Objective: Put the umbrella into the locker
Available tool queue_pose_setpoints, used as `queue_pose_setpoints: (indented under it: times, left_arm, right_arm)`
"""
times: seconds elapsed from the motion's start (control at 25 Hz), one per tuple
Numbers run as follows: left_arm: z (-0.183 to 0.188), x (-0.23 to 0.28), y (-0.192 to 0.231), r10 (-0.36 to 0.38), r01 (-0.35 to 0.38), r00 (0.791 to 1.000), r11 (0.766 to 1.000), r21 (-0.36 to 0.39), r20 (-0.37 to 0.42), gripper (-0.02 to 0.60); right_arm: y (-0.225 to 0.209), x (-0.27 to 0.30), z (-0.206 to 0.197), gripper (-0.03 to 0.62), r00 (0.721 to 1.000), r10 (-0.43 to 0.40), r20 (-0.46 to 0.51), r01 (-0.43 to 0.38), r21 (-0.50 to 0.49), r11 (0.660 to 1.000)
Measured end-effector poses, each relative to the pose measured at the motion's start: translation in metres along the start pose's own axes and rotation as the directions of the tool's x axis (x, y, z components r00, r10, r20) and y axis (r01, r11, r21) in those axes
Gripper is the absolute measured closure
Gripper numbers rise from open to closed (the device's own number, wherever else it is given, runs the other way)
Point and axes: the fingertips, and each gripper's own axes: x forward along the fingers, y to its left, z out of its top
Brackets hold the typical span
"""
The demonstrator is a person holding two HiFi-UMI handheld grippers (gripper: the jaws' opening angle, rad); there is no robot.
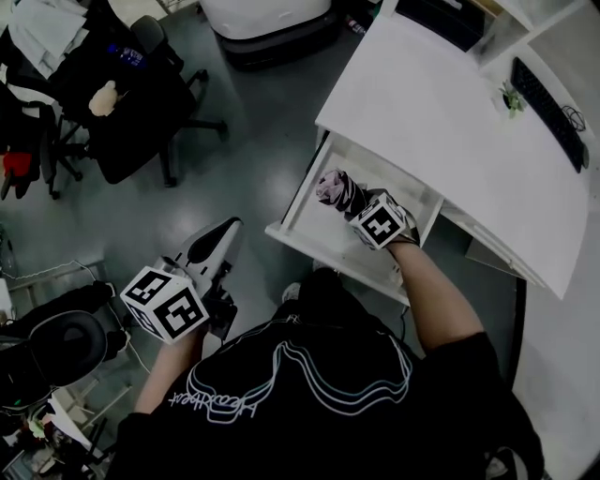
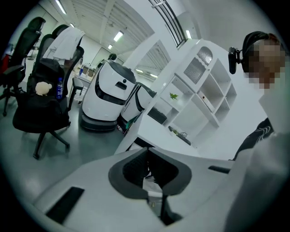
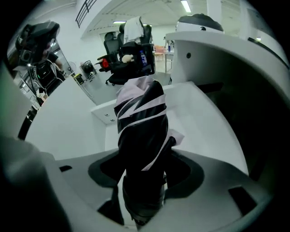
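Observation:
The folded umbrella [image 1: 337, 187], black with pale pink stripes, hangs tip-down over the open white locker drawer [image 1: 307, 214] that is pulled out from under the desk. My right gripper [image 1: 354, 201] is shut on the umbrella's lower part. In the right gripper view the umbrella [image 3: 139, 122] fills the gap between the jaws of the right gripper [image 3: 142, 170], with the drawer's white floor [image 3: 204, 122] just beyond it. My left gripper [image 1: 221, 236] is low at the left, away from the drawer, over the grey floor. In its own view the left gripper [image 2: 147, 152] has its jaws shut and holds nothing.
A white desk [image 1: 450, 122] with a keyboard [image 1: 548, 111] stands over the drawer. Black office chairs [image 1: 131, 103] stand at the upper left, and a white machine base [image 1: 267, 23] at the top. White shelving [image 2: 204, 90] stands behind the desk. Cables and gear [image 1: 47, 347] lie at the lower left.

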Motion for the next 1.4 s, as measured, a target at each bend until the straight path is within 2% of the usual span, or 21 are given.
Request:
queue_pose_setpoints:
  times: [0.12, 0.32, 0.48, 0.84, 0.96, 1.08, 1.2, 1.32, 1.4]
  left_arm:
    - [-0.001, -0.004, 0.009, 0.016, -0.016, 1.0, 1.0, -0.014, -0.003, 0.575]
    - [-0.002, -0.004, 0.016, 0.021, -0.021, 1.0, 1.0, -0.022, -0.008, 0.575]
    - [-0.005, -0.004, 0.02, 0.023, -0.023, 1.0, 1.0, -0.021, -0.013, 0.575]
    - [-0.004, -0.006, 0.023, 0.031, -0.031, 0.999, 0.999, -0.024, -0.009, 0.575]
    - [-0.003, -0.005, 0.02, 0.024, -0.024, 1.0, 1.0, -0.018, -0.012, 0.575]
    - [-0.002, -0.003, 0.014, 0.011, -0.012, 1.0, 1.0, -0.01, -0.016, 0.575]
    - [-0.001, 0.001, 0.005, -0.011, 0.011, 1.0, 1.0, 0.003, -0.015, 0.575]
    - [0.002, 0.005, -0.006, -0.04, 0.04, 0.999, 0.999, 0.018, -0.014, 0.575]
    - [0.003, 0.009, -0.014, -0.066, 0.067, 0.998, 0.997, 0.026, -0.013, 0.575]
  right_arm:
    - [-0.001, 0.015, -0.002, 0.341, 0.999, -0.007, -0.042, 0.006, -0.021, 1.0]
    - [-0.01, 0.033, -0.012, 0.339, 0.994, -0.065, -0.088, 0.063, -0.024, 0.998]
    - [-0.01, 0.049, -0.025, 0.339, 0.989, -0.066, -0.133, 0.063, -0.026, 0.998]
    - [-0.01, 0.055, -0.029, 0.315, 0.991, -0.066, -0.116, 0.064, -0.028, 0.998]
    - [-0.007, 0.056, -0.027, 0.294, 0.994, -0.049, -0.094, 0.049, -0.006, 0.999]
    - [-0.003, 0.052, -0.025, 0.176, 0.997, -0.022, -0.07, 0.025, 0.037, 0.999]
    - [-0.006, 0.037, -0.022, 0.174, 1.0, -0.018, -0.014, 0.02, 0.105, 0.994]
    - [-0.011, 0.009, -0.005, 0.184, 0.995, -0.028, 0.092, 0.015, 0.138, 0.99]
    - [-0.012, -0.021, 0.009, 0.245, 0.98, -0.027, 0.196, -0.01, 0.186, 0.983]
